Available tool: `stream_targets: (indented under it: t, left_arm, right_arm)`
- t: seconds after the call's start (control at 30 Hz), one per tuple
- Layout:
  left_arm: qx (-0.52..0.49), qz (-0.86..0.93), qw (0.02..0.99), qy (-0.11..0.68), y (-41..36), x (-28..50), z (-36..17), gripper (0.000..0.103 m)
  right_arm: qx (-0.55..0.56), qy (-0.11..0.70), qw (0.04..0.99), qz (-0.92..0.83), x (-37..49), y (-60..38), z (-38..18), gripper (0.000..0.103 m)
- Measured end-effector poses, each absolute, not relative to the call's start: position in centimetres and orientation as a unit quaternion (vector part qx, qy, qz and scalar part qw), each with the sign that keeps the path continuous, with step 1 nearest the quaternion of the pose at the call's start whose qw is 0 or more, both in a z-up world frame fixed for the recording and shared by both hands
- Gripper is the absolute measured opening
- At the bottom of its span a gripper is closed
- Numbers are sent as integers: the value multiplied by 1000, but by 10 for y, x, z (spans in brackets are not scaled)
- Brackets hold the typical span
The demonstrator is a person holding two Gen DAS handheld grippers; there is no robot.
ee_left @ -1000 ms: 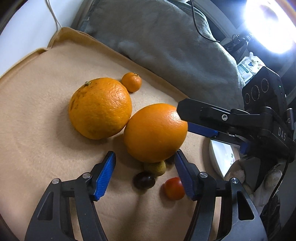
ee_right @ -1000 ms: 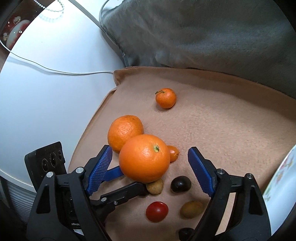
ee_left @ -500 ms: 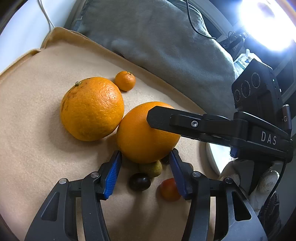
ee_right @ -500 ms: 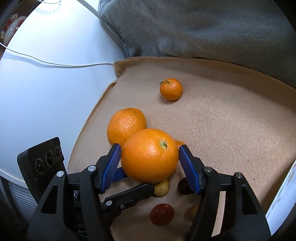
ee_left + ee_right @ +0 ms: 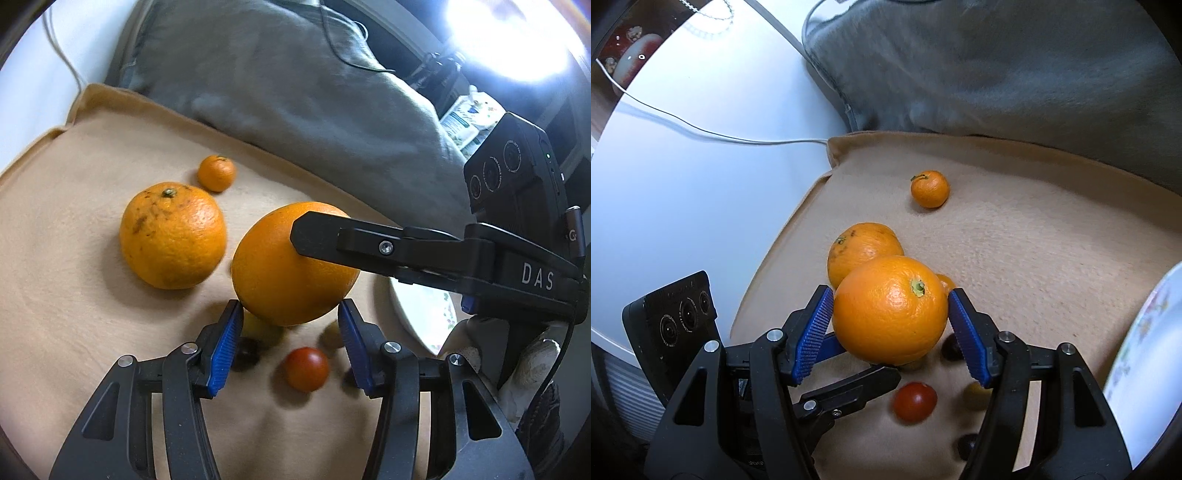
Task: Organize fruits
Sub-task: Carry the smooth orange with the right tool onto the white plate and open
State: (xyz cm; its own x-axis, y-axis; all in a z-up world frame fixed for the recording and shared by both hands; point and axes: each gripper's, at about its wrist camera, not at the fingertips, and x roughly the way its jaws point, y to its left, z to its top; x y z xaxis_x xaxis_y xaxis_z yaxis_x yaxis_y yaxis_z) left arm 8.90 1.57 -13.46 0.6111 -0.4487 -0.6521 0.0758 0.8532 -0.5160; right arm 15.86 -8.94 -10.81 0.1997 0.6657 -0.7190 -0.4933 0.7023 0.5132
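My right gripper (image 5: pixel 890 323) is shut on a large orange (image 5: pixel 890 310) and holds it above the tan cloth (image 5: pixel 1052 236). In the left wrist view the same orange (image 5: pixel 280 273) hangs under the right gripper's black finger (image 5: pixel 332 236), just ahead of my left gripper (image 5: pixel 288 343). The left gripper's blue pads stand on either side of the orange's lower edge. I cannot tell whether they press it. A second large orange (image 5: pixel 171 236) and a small mandarin (image 5: pixel 217 172) lie on the cloth. A red cherry tomato (image 5: pixel 306 369), a dark fruit (image 5: pixel 245 353) and a yellow-green one (image 5: pixel 264 330) lie below.
A white patterned plate (image 5: pixel 1145 354) sits at the cloth's right edge. A grey cushion (image 5: pixel 1015 66) lies behind the cloth. A white table (image 5: pixel 683 184) with a thin cable (image 5: pixel 701 131) is to the left. A bright lamp (image 5: pixel 517 37) glares at top right.
My right gripper closed on the large orange and lifted it off the cloth, away from the second orange. My left gripper's fingers narrowed and moved in under the orange.
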Motion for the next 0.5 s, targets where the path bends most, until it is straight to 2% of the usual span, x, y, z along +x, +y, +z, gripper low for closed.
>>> stream_targets:
  t: [0.5]
  left_arm:
    - [-192,-213,865,411,-47,82,-118,53]
  right_arm:
    - [91,471,810,337,121,-162,-85,67]
